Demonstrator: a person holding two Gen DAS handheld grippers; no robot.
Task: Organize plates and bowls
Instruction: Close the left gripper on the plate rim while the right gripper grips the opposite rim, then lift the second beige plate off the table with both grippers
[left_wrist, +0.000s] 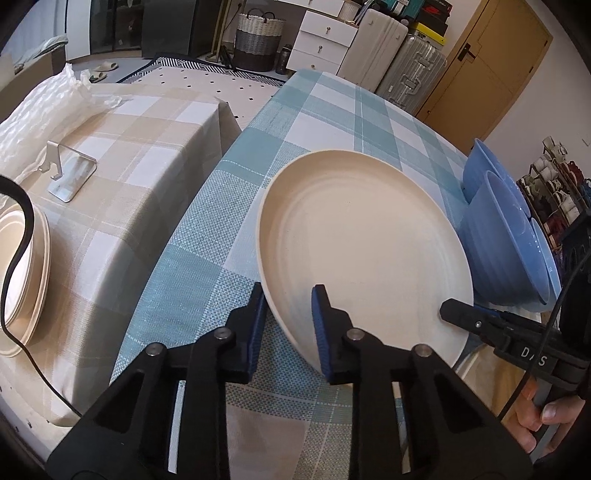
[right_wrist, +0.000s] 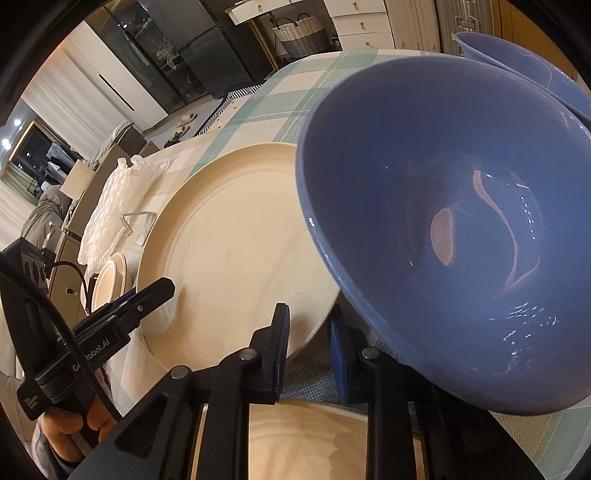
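My left gripper (left_wrist: 289, 325) is shut on the near rim of a cream plate (left_wrist: 365, 243) and holds it tilted above the blue-checked table (left_wrist: 229, 206). The plate also shows in the right wrist view (right_wrist: 229, 243). My right gripper (right_wrist: 308, 345) is shut on the near rim of a blue bowl (right_wrist: 461, 214), held tilted just right of the plate. That bowl shows in the left wrist view (left_wrist: 506, 243), with a second blue bowl (left_wrist: 480, 162) behind it, also seen in the right wrist view (right_wrist: 517, 62).
A stack of cream plates (left_wrist: 26, 280) sits on the beige-checked table at left, with a metal stand (left_wrist: 70, 173) and crumpled white wrap (left_wrist: 40, 110). A black cable (left_wrist: 14, 236) crosses the stack. Suitcases, drawers and a basket stand behind.
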